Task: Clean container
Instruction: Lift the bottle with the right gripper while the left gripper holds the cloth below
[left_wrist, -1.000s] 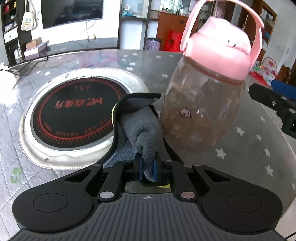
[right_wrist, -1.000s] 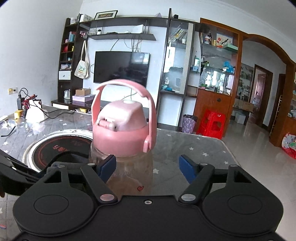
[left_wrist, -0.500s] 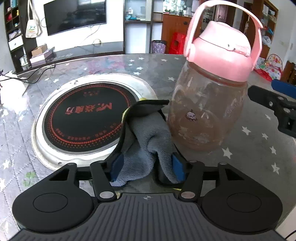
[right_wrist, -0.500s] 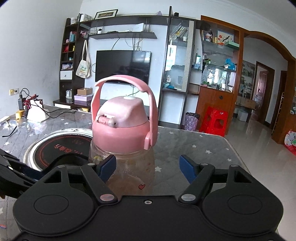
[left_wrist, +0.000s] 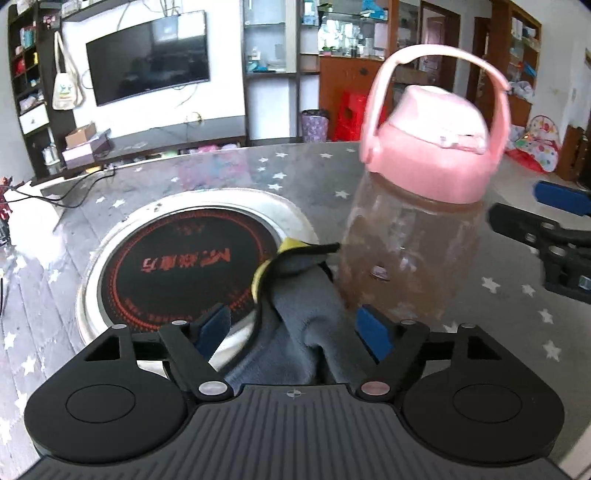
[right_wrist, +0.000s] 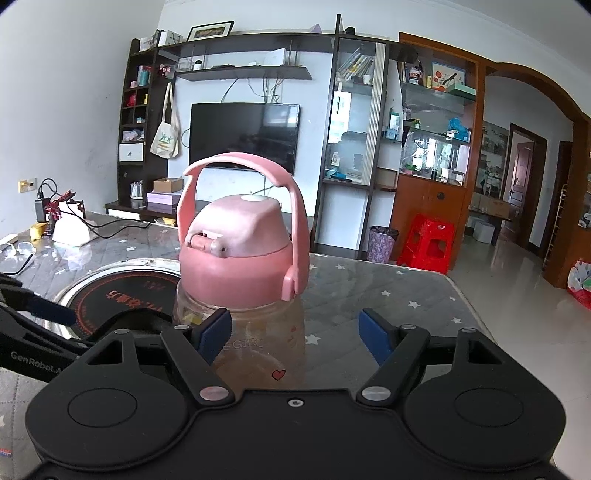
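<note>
Now that the left gripper (left_wrist: 295, 326) has gone from pinching the grey cloth (left_wrist: 295, 325) to wide open w/ cloth lying loose between its fingers, wiping looks paused; bottle (left_wrist: 413, 236) stands mid-table by the cooktop (left_wrist: 177, 266) rim, right gripper (right_wrist: 295, 330) wide open, empty, near it.

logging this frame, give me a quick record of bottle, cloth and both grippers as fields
bottle: clear, pink lid, upright on the table
lid: on, handle raised
cloth: grey, lying between the left gripper's open fingers, beside the bottle
left gripper: open, not pinching the cloth
right gripper: open, holding nothing, bottle ahead of it
hotplate: round, set in the table
</note>
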